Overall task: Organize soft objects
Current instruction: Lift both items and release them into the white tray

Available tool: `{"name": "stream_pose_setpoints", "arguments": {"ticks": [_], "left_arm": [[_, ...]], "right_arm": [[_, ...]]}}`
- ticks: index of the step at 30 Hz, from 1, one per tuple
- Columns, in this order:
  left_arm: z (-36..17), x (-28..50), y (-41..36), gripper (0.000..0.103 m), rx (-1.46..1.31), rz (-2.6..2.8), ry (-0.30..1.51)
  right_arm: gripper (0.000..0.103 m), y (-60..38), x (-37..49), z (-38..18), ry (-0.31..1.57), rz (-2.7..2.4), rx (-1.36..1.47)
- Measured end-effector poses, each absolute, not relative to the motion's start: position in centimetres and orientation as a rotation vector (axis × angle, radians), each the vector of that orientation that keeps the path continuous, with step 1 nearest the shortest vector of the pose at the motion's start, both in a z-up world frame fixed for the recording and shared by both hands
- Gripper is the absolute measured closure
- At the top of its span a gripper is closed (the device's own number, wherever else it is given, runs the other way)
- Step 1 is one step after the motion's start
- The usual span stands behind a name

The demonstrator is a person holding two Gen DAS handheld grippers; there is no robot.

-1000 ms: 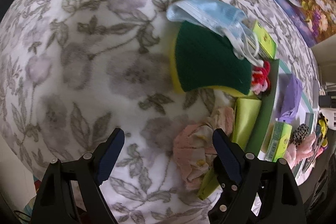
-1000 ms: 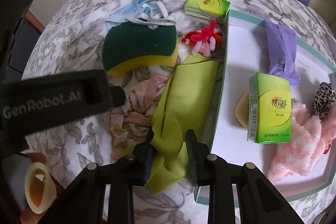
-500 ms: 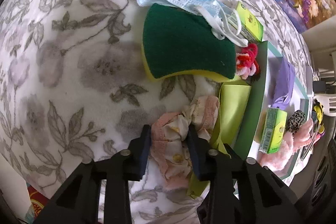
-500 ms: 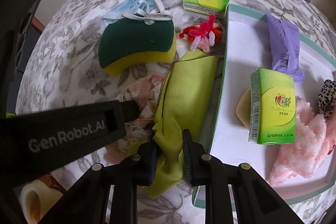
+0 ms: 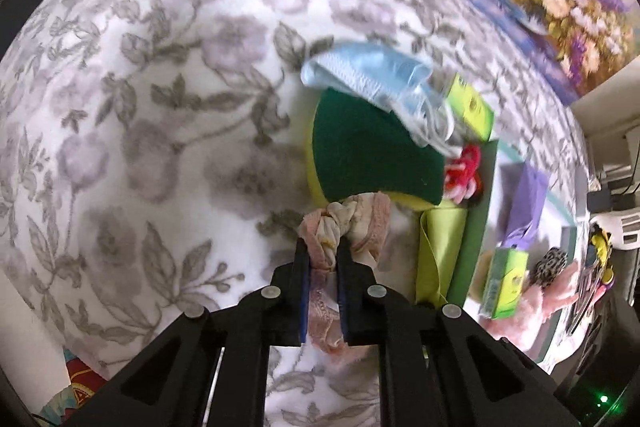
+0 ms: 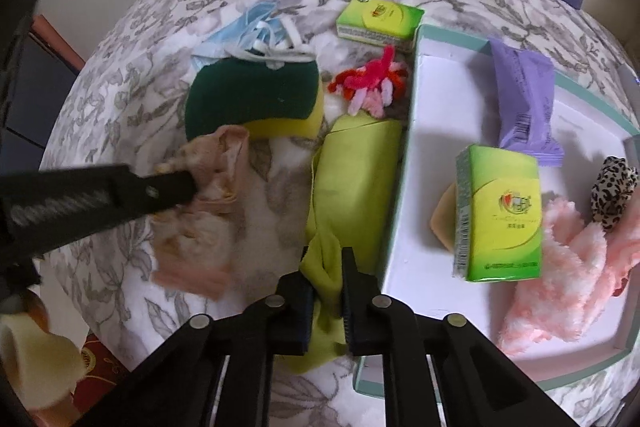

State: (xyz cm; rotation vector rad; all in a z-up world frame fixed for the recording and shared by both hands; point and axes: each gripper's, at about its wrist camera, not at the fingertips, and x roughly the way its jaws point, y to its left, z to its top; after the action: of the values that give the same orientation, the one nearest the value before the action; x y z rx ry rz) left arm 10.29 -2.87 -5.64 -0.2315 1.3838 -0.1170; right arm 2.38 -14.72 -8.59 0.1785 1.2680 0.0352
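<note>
A crumpled pink floral cloth (image 5: 352, 219) hangs pinched in my left gripper (image 5: 323, 247), which is shut on it and holds it just above the flowered bedspread (image 5: 160, 107). From the right wrist view, the same cloth (image 6: 216, 163) dangles off the left gripper (image 6: 188, 183). My right gripper (image 6: 325, 267) points down with its jaws closing. A yellow-green cloth (image 6: 356, 179) is squeezed between its pads and lies against the outer wall of the white tray (image 6: 432, 155).
A green-and-yellow sponge (image 6: 256, 99), a blue face mask (image 6: 248, 31), a green tissue pack (image 6: 380, 21) and a red-pink fuzzy toy (image 6: 372, 83) lie beyond the cloths. In the tray are a purple packet (image 6: 524, 95), another tissue pack (image 6: 500, 215), pink fluffy cloth (image 6: 560, 275) and a leopard scrunchie (image 6: 612, 191).
My left gripper went from wide open to closed on the pink cloth and raised it off the bedspread. The right jaws narrowed onto the yellow-green cloth without moving away.
</note>
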Motion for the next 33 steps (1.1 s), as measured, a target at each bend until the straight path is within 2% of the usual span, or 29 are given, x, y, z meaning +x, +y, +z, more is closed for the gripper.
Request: {"name": "stream_pose_setpoints", "arguments": {"ticks": [12,19,33], "left_arm": [[0.9,9.0,0.8,0.091,-0.287,-0.154,1.171],[4.7,7.9,0.1,0.091,-0.285,-0.189,1.042],[5.3,6.1,-6.6,0.091,-0.195,-0.295,1.018]], "right_arm": [[0.092,-16.4,0.6,-2.5,1.084,0.042,0.200],[0.092,-16.7,0.0,1.3,0.956,0.041,0.240],[0.092,-23.8,-2.1,3.7,0.871,-0.088,0.345]]}}
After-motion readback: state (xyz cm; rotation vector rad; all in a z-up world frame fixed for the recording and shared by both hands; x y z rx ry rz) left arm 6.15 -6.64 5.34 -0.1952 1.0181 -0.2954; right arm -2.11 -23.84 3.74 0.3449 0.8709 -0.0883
